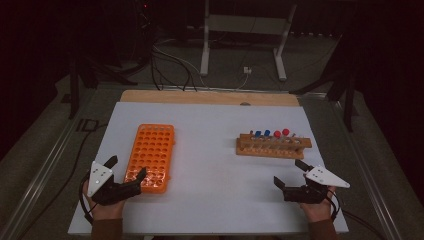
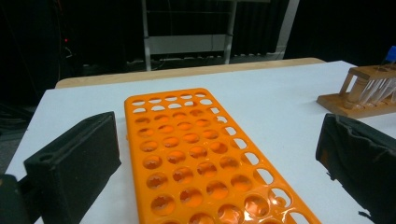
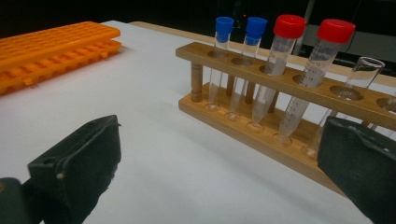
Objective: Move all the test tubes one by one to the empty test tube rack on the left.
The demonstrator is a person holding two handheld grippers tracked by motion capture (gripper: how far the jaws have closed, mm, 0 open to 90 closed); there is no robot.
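An orange tube rack [image 1: 151, 157] is laid flat on the left half of the white table top [image 1: 210, 170], its long side running away from the person. All of its round holes that can be seen are unfilled. In the left gripper view the rack [image 2: 196, 154] is seen between the two black jaws, which are spread wide apart with nothing held. In the high view the left gripper [image 1: 127, 169] is placed at the near end of the rack, one jaw tip just over its near right corner and the other off its left side; whether the rack is touched cannot be told.

On the right half of the table top a wooden test tube rack [image 1: 273, 144] is set crosswise, well apart from the orange one. In the right gripper view this wooden rack [image 3: 261, 93] is seen to hold two blue-capped tubes [image 3: 223, 60], then two red-capped tubes [image 3: 280, 65] leaning slightly, then an uncapped clear tube [image 3: 355, 79] at the far right. The right gripper [image 1: 290, 174] is held near the wooden rack on its near side, apart from it, its jaws likewise spread wide with nothing between them.

Each gripper is held by a hand entering from the bottom edge. Beyond the table top a wooden board edge [image 1: 210, 97] is visible, and behind it cables [image 1: 170, 65] lie on the dark floor beside a white metal stand [image 1: 245, 30].
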